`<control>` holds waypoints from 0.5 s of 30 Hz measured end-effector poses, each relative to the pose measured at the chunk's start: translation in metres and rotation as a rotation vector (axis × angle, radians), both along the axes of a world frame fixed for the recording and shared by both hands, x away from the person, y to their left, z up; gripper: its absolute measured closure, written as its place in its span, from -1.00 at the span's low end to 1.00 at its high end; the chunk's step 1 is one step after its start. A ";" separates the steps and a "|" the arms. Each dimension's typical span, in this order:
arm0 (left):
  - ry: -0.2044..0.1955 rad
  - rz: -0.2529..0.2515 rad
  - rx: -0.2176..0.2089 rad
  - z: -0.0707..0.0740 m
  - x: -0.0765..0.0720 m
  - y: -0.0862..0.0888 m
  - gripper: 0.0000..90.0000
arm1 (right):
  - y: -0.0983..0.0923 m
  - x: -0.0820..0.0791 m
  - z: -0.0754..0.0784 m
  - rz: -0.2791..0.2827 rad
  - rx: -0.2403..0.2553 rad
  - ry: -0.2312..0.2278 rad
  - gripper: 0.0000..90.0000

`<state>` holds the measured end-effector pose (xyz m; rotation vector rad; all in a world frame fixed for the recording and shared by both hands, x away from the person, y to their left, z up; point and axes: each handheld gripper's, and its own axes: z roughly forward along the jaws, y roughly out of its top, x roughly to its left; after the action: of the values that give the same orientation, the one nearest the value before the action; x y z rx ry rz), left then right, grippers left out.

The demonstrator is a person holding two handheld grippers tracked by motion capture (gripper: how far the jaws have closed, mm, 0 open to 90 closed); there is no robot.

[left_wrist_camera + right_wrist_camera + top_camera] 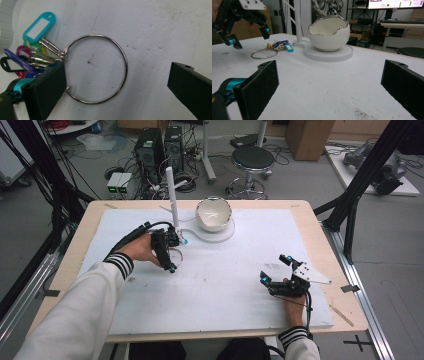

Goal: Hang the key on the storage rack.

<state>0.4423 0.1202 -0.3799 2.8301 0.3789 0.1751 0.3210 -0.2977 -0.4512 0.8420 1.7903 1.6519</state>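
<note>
A white foam-covered tabletop [210, 285] lies in front of me. At its far middle a white egg-shaped ceramic bowl with a jagged silver rim [213, 214] sits on a flat white round base with a thin upright white post [172, 195] beside it. Just left of that base, flat on the tabletop, lies a large thin silver metal key ring [96, 68] carrying a cluster of small coloured plastic key tags [37, 28] — teal, purple, black, pink.

I judge the ring stiff, light and slippery, lying too flat to pinch easily. The bunched clips and tags look like the better hold, or the wire where a jaw can slide under it.

My left tool [170, 251] hovers directly over the ring with its jaws spread wide — one by the tag side, the other well clear — gripping nothing. My right tool [276, 272] rests well apart at the near right, also wide open and empty.
</note>
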 end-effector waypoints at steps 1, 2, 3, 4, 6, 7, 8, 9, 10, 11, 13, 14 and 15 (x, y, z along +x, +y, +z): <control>0.005 0.001 0.009 -0.002 0.000 -0.001 -0.94 | 0.000 0.000 0.000 0.000 0.000 0.000 -0.98; 0.007 0.003 0.017 -0.003 0.000 -0.001 -0.94 | 0.000 0.000 0.000 0.000 0.000 0.000 -0.98; 0.013 0.003 0.029 -0.006 0.000 -0.002 -0.94 | 0.000 0.000 0.000 0.001 -0.001 -0.001 -0.98; 0.013 0.003 0.029 -0.006 0.000 -0.002 -0.94 | 0.000 0.000 0.000 0.001 -0.001 -0.001 -0.98; 0.021 0.005 0.046 -0.009 0.000 -0.004 -0.94 | 0.000 0.000 0.000 -0.002 -0.003 -0.002 -0.98; 0.022 0.006 0.051 -0.010 0.001 -0.004 -0.94 | 0.000 0.000 0.000 0.000 -0.003 -0.003 -0.98; 0.022 0.000 0.059 -0.011 0.001 -0.004 -0.94 | 0.000 0.000 0.000 -0.002 -0.001 -0.002 -0.98; 0.024 0.000 0.063 -0.012 0.001 -0.005 -0.94 | 0.000 0.000 0.000 -0.003 -0.001 -0.003 -0.98; 0.024 0.000 0.063 -0.012 0.001 -0.005 -0.94 | 0.000 0.000 0.000 -0.003 -0.001 -0.004 -0.98; 0.029 0.001 0.066 -0.012 0.001 -0.005 -0.94 | 0.000 0.000 0.000 -0.002 -0.003 -0.004 -0.98; 0.035 0.001 0.067 -0.014 0.001 -0.006 -0.94 | 0.001 0.000 0.000 -0.002 0.001 0.000 -0.98; 0.041 -0.005 0.076 -0.015 0.001 -0.007 -0.88 | 0.001 0.000 0.000 -0.003 0.001 0.001 -0.98; 0.041 -0.005 0.076 -0.015 0.001 -0.007 -0.79 | 0.000 0.000 0.000 -0.003 -0.001 -0.004 -0.98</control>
<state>0.4430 0.1130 -0.3946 2.9135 0.3813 0.1335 0.3210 -0.2972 -0.4512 0.8403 1.7866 1.6493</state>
